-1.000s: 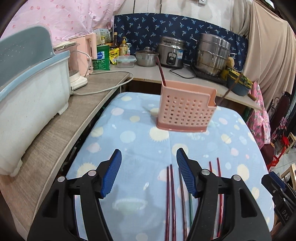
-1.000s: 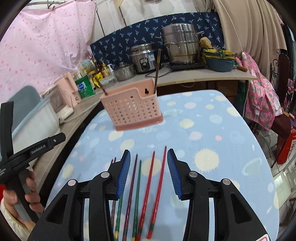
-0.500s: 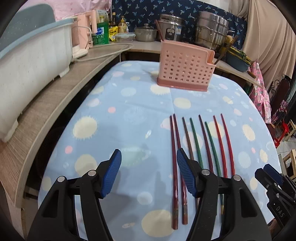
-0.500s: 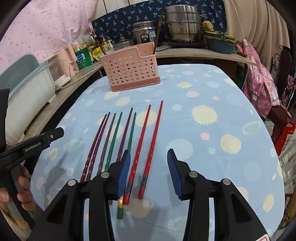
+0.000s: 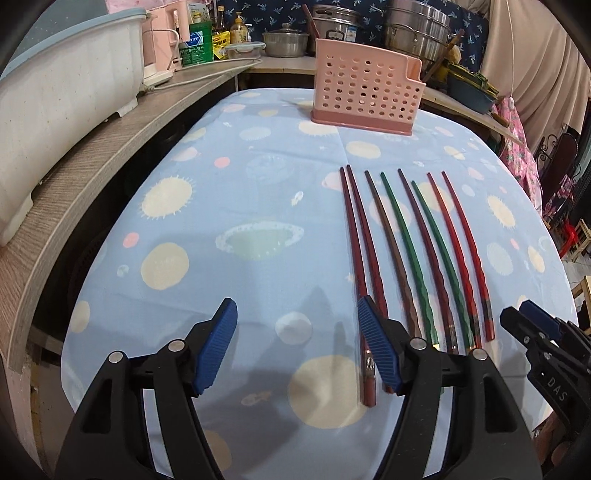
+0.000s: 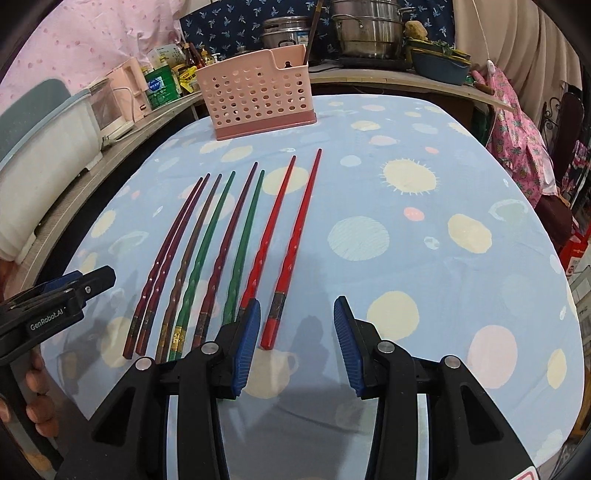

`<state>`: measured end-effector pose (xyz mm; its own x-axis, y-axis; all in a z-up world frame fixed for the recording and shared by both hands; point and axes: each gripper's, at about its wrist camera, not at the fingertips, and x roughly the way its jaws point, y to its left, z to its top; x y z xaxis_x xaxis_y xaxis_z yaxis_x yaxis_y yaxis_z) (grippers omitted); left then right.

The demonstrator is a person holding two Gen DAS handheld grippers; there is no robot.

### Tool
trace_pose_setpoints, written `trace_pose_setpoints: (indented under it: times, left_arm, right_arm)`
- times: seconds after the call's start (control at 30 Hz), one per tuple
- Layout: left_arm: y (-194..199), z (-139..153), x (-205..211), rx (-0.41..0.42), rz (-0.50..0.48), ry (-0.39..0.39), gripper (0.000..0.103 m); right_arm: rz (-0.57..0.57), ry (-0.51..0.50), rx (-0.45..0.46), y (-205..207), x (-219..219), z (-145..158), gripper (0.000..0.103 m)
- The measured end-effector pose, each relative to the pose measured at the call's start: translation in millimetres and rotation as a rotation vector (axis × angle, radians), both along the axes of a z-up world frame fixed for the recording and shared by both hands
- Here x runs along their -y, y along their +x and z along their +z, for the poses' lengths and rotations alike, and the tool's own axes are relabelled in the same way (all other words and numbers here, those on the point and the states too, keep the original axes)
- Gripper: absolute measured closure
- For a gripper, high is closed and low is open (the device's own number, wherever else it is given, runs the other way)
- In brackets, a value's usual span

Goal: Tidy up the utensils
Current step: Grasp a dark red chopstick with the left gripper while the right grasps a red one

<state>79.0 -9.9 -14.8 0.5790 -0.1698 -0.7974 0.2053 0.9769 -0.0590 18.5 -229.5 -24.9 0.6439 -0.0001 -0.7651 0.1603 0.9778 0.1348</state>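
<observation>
Several chopsticks lie side by side on the blue patterned tablecloth [image 5: 258,192]: dark red ones [image 5: 356,236] at the left, brown [image 5: 391,247] and green ones [image 5: 406,243] in the middle, bright red ones [image 6: 295,236] at the right. A pink perforated utensil basket [image 5: 365,96] stands at the table's far end, also in the right wrist view [image 6: 258,99]. My left gripper [image 5: 295,343] is open and empty, just left of the dark red handles. My right gripper [image 6: 293,343] is open and empty, with the rightmost red chopstick's handle between its fingers' line.
A wooden counter [image 5: 74,177] runs along the left with a white and blue dish tub [image 5: 62,74]. Pots, a rice cooker [image 6: 286,31] and bottles stand on the back counter. A pink cloth [image 6: 524,129] hangs at the right beyond the table edge.
Both grippers have pulled back toward the near table edge and dropped lower. The whole row of chopsticks now shows in front of them. Both stayed open.
</observation>
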Motion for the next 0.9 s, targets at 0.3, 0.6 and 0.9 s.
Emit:
trace_pose_setpoints:
  times: [0.3, 0.6, 0.9]
  left_arm:
    - [-11.0, -9.7, 0.6, -0.016, -0.019, 0.000, 0.030]
    - [-16.3, -20.3, 5.6, -0.051, -0.044, 0.004, 0.030]
    - [-16.5, -28.0, 10.7, -0.070, -0.054, 0.017, 0.030]
  right_arm:
    - [0.015, -0.006, 0.002, -1.0, -9.2, -5.1, 0.062]
    - [0.013, 0.000, -0.013, -3.5, -9.5, -9.1, 0.062]
    - [0.006, 0.009, -0.020, -6.7, -7.5, -11.5, 0.062]
